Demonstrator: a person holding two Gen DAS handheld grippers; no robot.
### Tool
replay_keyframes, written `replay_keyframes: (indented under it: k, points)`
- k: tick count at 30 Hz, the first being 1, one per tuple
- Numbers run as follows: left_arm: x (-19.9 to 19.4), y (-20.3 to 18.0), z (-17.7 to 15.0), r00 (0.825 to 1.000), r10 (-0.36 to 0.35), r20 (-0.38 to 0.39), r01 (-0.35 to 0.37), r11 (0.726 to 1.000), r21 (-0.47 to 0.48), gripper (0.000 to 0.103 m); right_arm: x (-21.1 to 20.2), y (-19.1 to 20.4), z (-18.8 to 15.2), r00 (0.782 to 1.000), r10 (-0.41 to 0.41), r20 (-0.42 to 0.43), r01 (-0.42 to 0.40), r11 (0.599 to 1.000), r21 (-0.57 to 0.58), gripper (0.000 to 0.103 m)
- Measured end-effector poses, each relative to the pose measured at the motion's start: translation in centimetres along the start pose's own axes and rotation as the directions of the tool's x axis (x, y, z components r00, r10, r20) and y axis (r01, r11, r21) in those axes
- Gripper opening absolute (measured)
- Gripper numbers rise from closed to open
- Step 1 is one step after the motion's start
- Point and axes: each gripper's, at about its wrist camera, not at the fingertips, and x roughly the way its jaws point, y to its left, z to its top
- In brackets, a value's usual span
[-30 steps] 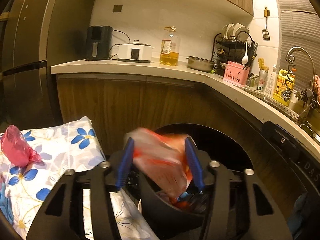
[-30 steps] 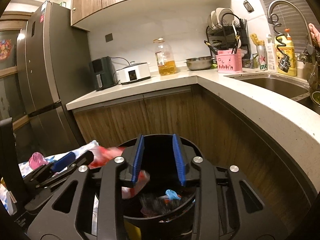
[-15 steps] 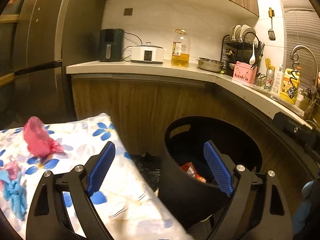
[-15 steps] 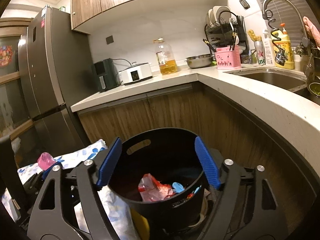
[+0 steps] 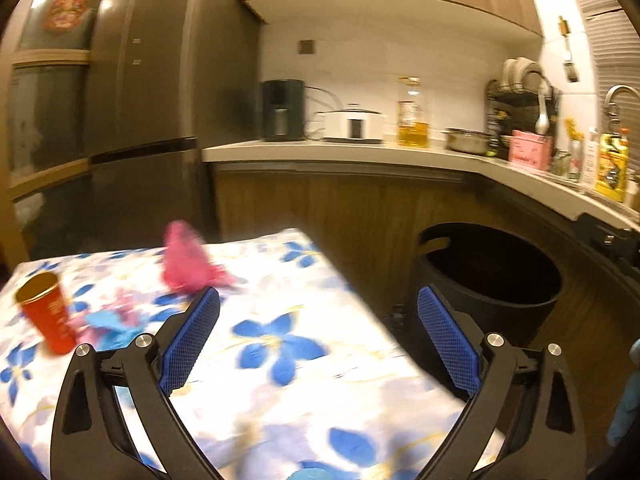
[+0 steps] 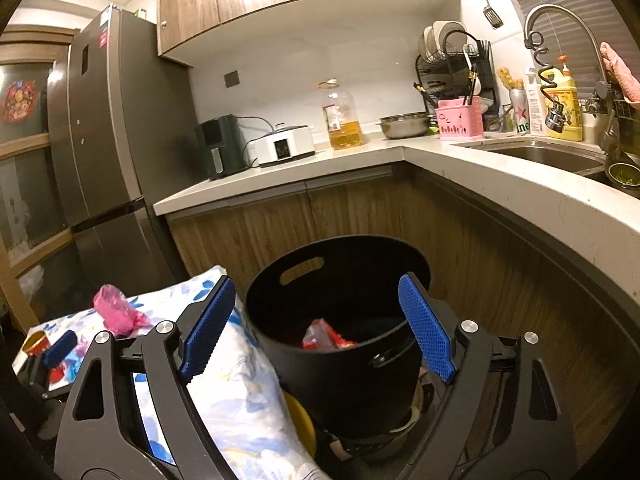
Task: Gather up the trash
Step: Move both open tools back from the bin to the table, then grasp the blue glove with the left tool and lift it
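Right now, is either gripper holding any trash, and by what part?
Nothing is held. The left gripper and right gripper are both empty, jaws opening.

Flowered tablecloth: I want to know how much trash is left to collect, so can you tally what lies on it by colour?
Pink: 1, a crumpled pink bag
Red: 1, an upright red cup
Light blue: 1, a crumpled light blue scrap, too blurred to name
Pale pink: 1, a pale pink scrap, also blurred
Total: 4 on the flowered tablecloth
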Motion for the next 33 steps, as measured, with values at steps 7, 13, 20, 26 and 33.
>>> replay_keyframes:
  k: [7,13,20,26,33]
  points:
    - [-1.1,5.4,-1.6,0.990,0.142,-0.003,-0.142,0.988,-0.062,0.095,-0.6,2.1,-1.6,0.999,0.036,-0.020,-0.036,0.999,0.003,0.083]
    - [-1.5,9.3,-2.7,0.974,0.224,-0.030,-0.225,0.971,-0.083,0.095,-0.7,5.3,-3.2,0.996,0.082,-0.047,-0.083,0.996,-0.012,0.083]
    - [-0.2,12.3,-3.7,0.958,0.270,-0.096,-0.280,0.955,-0.101,0.092,-1.1,8.6,-4.3,0.990,0.125,-0.066,-0.128,0.991,-0.044,0.083]
    - [2.1,13.3,-4.4,0.946,0.273,-0.173,-0.294,0.949,-0.114,0.079,-1.1,10.3,-4.4,0.987,0.144,-0.068,-0.148,0.987,-0.056,0.083]
    - [3.8,13.8,-5.4,0.932,0.254,-0.257,-0.291,0.949,-0.118,0.055,-0.6,11.1,-4.5,0.985,0.152,-0.079,-0.157,0.986,-0.060,0.083]
